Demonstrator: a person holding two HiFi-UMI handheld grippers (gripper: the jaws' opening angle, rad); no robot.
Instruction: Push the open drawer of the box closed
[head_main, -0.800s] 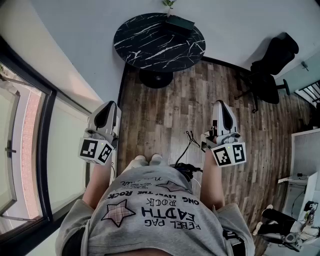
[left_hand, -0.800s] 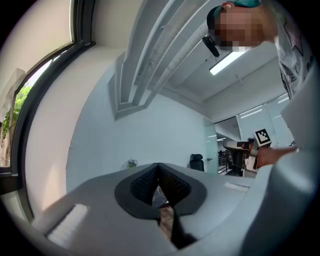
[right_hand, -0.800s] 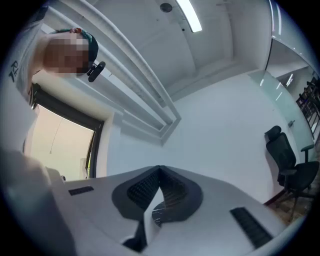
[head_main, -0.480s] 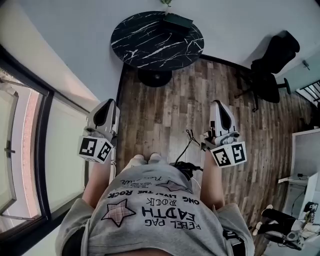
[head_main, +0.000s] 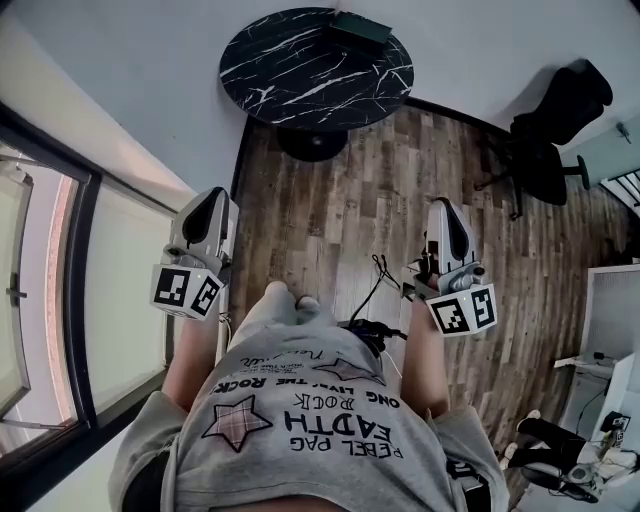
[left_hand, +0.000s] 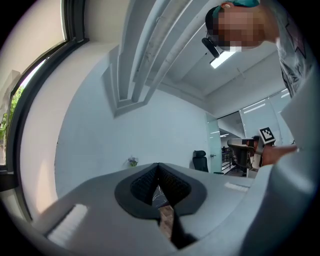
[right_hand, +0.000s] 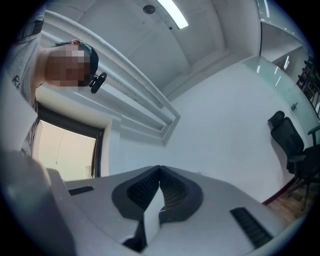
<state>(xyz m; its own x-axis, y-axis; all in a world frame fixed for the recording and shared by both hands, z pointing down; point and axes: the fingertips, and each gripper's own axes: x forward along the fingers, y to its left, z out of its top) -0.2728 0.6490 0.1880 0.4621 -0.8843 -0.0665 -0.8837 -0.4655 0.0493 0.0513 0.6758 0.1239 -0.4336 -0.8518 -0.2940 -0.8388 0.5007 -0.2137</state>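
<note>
**Both grippers closed and empty, box far off on the table**

We see the left gripper (head_main: 212, 196) held out in front of the body at the left side, above the strip of floor beside the window (head_main: 50, 300). It points roughly level toward the round black table (head_main: 300, 80). The right gripper (head_main: 441, 204) is held out at the right, over the wood floor (head_main: 340, 210), with its nose tipped slightly upward. A bare forearm runs back from each gripper to the grey T-shirt (head_main: 320, 420).

In the left gripper view, the left gripper (left_hand: 159, 166) has its pads pressed together with nothing between them. Only a sliver of table and floor shows through the slot below. In the right gripper view, the right gripper (right_hand: 160, 169) is closed the same way, holding nothing and facing bare wall.

The box (head_main: 362, 28) is a dark green shape lying at the table's far edge. It is well apart from both grippers, and we cannot tell from here how its drawer stands. A black office chair (head_main: 548, 135) stands off to the right of the table.

Since the earlier frames, the table and box have slid up toward the top of the head view. The small plant behind the box has dropped out of sight. The left gripper now sits a little higher in the picture, while the right one is almost where it was. One trouser leg (head_main: 270, 305) now reaches forward where two shoe tips showed side by side.
</note>
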